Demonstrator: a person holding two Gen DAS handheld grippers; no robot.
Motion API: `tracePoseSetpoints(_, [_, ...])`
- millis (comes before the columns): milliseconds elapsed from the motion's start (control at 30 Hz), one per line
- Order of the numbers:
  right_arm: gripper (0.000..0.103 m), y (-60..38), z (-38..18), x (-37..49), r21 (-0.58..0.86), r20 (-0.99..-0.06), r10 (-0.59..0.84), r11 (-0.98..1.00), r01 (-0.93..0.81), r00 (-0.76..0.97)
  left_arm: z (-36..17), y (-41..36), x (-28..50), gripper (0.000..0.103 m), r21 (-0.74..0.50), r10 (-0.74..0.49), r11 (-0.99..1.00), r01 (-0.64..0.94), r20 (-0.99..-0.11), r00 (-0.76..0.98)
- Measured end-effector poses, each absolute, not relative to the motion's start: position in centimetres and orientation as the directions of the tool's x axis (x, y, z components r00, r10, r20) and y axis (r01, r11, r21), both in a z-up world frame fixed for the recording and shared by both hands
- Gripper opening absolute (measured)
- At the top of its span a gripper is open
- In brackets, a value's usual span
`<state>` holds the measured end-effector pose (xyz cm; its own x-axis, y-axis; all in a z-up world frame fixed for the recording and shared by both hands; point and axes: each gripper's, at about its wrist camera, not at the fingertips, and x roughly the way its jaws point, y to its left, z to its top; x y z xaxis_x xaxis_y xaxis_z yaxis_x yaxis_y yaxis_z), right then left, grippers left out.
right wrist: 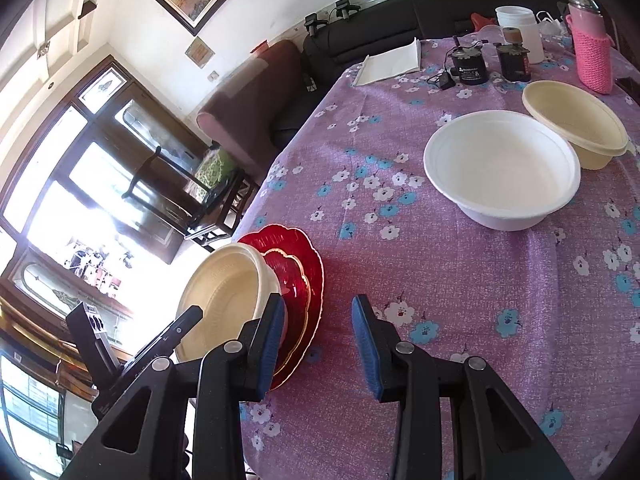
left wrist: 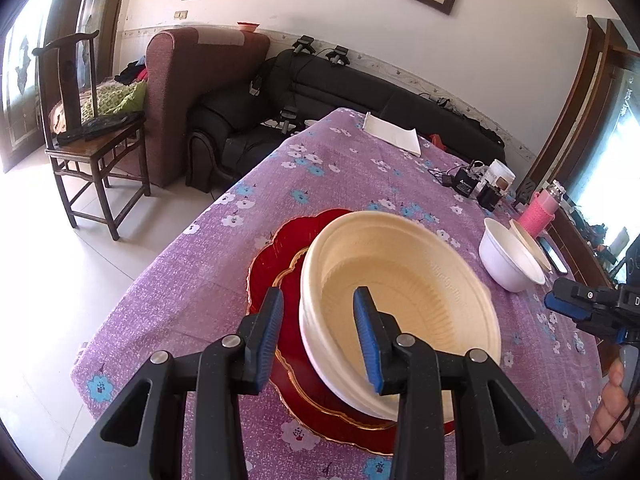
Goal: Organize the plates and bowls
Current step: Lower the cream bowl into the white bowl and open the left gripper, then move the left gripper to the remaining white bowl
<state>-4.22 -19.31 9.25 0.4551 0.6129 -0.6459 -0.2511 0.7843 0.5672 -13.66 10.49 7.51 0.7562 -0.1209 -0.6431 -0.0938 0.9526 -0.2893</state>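
A cream bowl (left wrist: 400,300) sits tilted on red scalloped plates (left wrist: 280,248) stacked on the purple flowered tablecloth. My left gripper (left wrist: 320,336) is open, with its fingers astride the bowl's near rim, one inside and one outside. In the right wrist view the same bowl (right wrist: 224,296) and red plates (right wrist: 300,276) lie at the left. My right gripper (right wrist: 316,344) is open and empty above the cloth, right of the plates. A white bowl (right wrist: 500,168) and a second cream bowl (right wrist: 576,124) stand further off.
At the table's far end lie a white folded paper (right wrist: 392,64), black gadgets with a cable (right wrist: 468,66), a white cup (right wrist: 516,20) and a pink-sleeved bottle (right wrist: 592,52). The table edge (right wrist: 280,160) drops to the floor at the left. A sofa and a wooden chair stand beyond.
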Motion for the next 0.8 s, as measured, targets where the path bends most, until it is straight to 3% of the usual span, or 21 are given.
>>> tracePoseSetpoints(133, [0.039,-21.3,10.0,-3.9,0.575,-0.628,0.604,0.785,-0.231,0.491,9.8,9.5,-14.3,0.044,-0.268,-0.114,0.961,-0.068,-0.609,0.785])
tracePoseSetpoints(533, [0.039,-28.3,8.9,-3.1,0.590,-0.627,0.543,0.799,-0.114,0.559,12.0,3.0,-14.5,0.049,-0.256,-0.241,0.961,0.103,-0.595,0.766])
tracePoseSetpoints(800, [0.043,-33.7,8.6,-1.5,0.560,-0.652,0.453,0.828,-0.016,0.608,11.2,-3.5,-12.3,0.052,-0.267,-0.342,0.939,0.218,-0.647,0.681])
